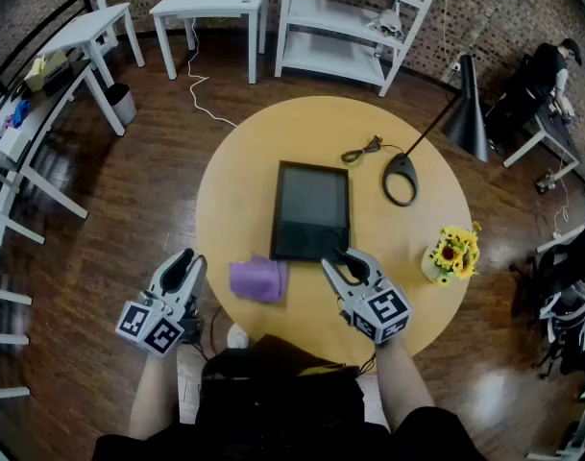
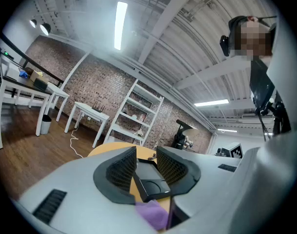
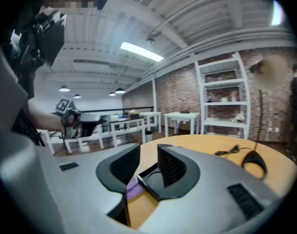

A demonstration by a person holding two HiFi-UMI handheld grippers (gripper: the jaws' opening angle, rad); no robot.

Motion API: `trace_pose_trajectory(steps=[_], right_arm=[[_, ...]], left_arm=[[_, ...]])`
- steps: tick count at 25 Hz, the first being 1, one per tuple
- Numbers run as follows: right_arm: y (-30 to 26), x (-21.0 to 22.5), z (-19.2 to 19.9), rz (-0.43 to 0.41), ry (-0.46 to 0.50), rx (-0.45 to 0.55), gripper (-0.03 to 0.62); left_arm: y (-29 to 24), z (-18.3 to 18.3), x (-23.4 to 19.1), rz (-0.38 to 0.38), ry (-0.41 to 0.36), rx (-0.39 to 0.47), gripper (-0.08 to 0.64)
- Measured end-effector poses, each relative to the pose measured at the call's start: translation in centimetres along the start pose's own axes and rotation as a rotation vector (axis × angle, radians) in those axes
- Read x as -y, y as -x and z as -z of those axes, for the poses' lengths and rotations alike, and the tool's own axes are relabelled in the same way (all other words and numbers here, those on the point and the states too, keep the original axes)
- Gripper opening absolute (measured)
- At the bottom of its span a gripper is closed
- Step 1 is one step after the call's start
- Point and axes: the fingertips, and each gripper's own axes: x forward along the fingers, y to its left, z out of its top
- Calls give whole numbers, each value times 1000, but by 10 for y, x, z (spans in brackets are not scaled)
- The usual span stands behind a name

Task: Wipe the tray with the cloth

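A black rectangular tray [image 1: 311, 209] lies flat in the middle of the round wooden table [image 1: 244, 161]. A crumpled purple cloth [image 1: 258, 279] sits on the table just off the tray's near left corner. My left gripper [image 1: 191, 260] hovers at the table's near left edge, left of the cloth, open and empty. In the left gripper view the tray [image 2: 148, 177] and the cloth [image 2: 155, 213] show beyond the left gripper [image 2: 147, 165]. My right gripper [image 1: 342, 257] is at the tray's near right corner. Its jaws stand open, with the tray corner [image 3: 150, 177] and the cloth [image 3: 133, 186] seen past the right gripper [image 3: 149, 165].
A black desk lamp [image 1: 401, 176] with its cable [image 1: 361, 150] stands on the table right of the tray. A pot of yellow flowers [image 1: 450, 253] is near the right edge. White shelves [image 1: 354, 17] and white tables [image 1: 215, 3] stand beyond the table.
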Motion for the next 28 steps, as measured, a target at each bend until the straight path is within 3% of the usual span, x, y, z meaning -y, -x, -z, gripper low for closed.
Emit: trace_pose_trajectory(steps=[2, 5, 10, 12, 16, 18, 21, 23, 25, 28], right_arm=[[-33, -28, 15, -116, 90, -97, 150], [-78, -66, 49, -264, 209, -248, 162], [-125, -96, 115, -410, 322, -490, 190], [-136, -95, 140, -426, 337, -592, 241], [-145, -90, 181, -409, 391, -789, 264], [-148, -91, 190, -388, 410, -840, 261], [-151, -88, 191, -326, 416, -849, 243], [-148, -95, 195, -322, 382, -845, 173], [-143, -108, 190, -346, 330, -823, 122], [-133, -107, 187, -325, 185, -818, 104]], left_arm=[[-8, 1, -3, 0, 4, -6, 123], [-9, 1, -3, 4, 14, -4, 123], [15, 11, -6, -34, 21, -42, 123], [26, 17, -10, -61, 19, -65, 123], [47, 21, -17, -109, 40, -75, 123], [54, 20, -20, -116, 57, -67, 123], [62, 22, -24, -115, 92, -55, 123], [66, 28, -27, -123, 93, -75, 123], [65, 32, -25, -124, 91, -95, 123], [51, 34, -18, -77, 89, -123, 123]])
